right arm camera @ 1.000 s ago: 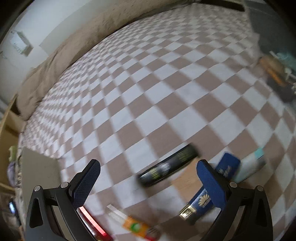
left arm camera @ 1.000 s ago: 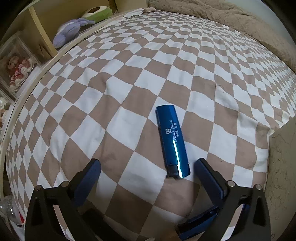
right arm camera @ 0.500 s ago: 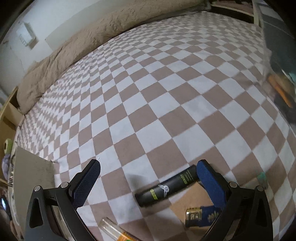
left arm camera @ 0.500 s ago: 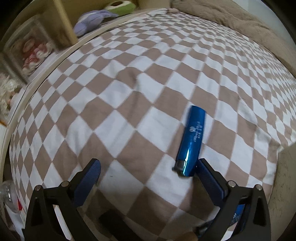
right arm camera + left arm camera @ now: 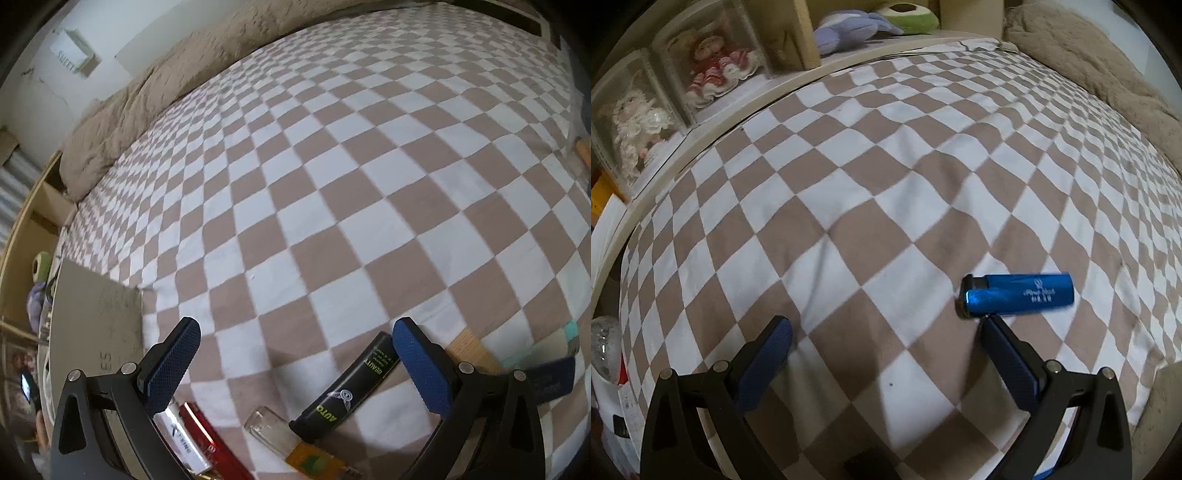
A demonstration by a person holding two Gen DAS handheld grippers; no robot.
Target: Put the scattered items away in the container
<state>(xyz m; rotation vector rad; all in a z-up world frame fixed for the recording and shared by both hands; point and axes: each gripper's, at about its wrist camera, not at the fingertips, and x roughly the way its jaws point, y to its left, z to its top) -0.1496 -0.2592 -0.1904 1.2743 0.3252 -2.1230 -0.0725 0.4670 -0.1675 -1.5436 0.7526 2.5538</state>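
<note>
A shiny blue lighter (image 5: 1015, 295) lies on the brown-and-white checked bedspread, just past the right fingertip of my left gripper (image 5: 886, 325), which is open and empty. My right gripper (image 5: 295, 325) is open and empty over several items on the bedspread: a black lighter (image 5: 351, 387) by its right finger, a clear lighter with an orange label (image 5: 291, 443), a red lighter (image 5: 214, 439) and a white lighter (image 5: 181, 439) near its left finger, and a dark blue one (image 5: 550, 376) at the right. The grey container (image 5: 92, 321) stands at the left.
A beige blanket (image 5: 177, 74) lies bunched along the bed's far side. Shelves with dolls in clear boxes (image 5: 665, 92) and plush toys (image 5: 857, 26) run beside the bed. A pale item with a teal cap (image 5: 546, 339) and a wooden piece (image 5: 472, 350) lie at the right.
The left gripper has swung left, so the blue lighter now lies sideways off its right fingertip. The right gripper has moved back and down, bringing the black, clear, red and white lighters nearer.
</note>
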